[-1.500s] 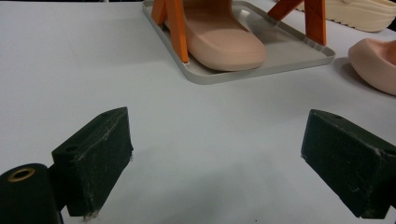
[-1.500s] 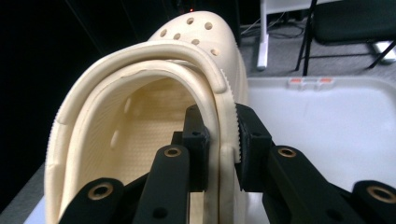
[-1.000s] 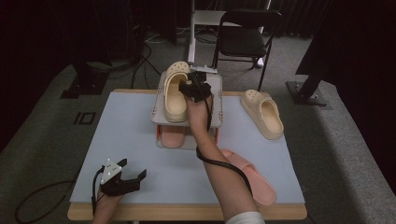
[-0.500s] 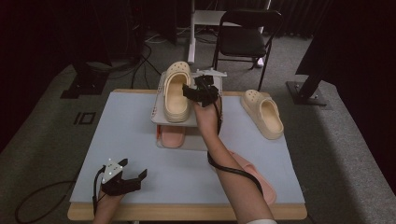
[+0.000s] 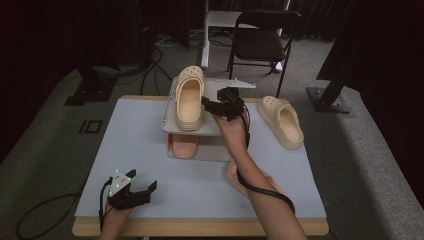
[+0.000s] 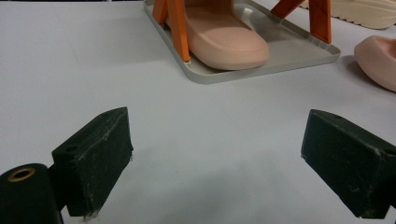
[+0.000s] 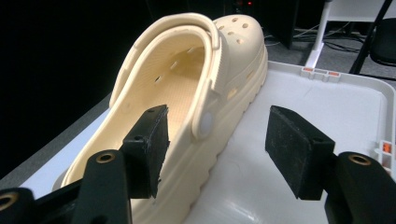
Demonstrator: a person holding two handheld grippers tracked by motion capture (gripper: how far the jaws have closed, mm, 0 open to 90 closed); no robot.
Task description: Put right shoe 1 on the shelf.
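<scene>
Upper tray (image 5: 212,127): cream perforated clog (image 5: 189,97)

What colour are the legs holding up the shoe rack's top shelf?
Orange. The legs show best in the left gripper view, standing on the rack's lower tray beside a pink slipper.

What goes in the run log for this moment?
right gripper: jaws just opening, off cream clog | clog: on top shelf | left gripper: open, idle

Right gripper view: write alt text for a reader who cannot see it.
A cream perforated foam clog lies on the white plastic top tray of a rack. The right gripper has just been opening, its black jaws spread either side of the clog's near wall, not pressing it.
</scene>
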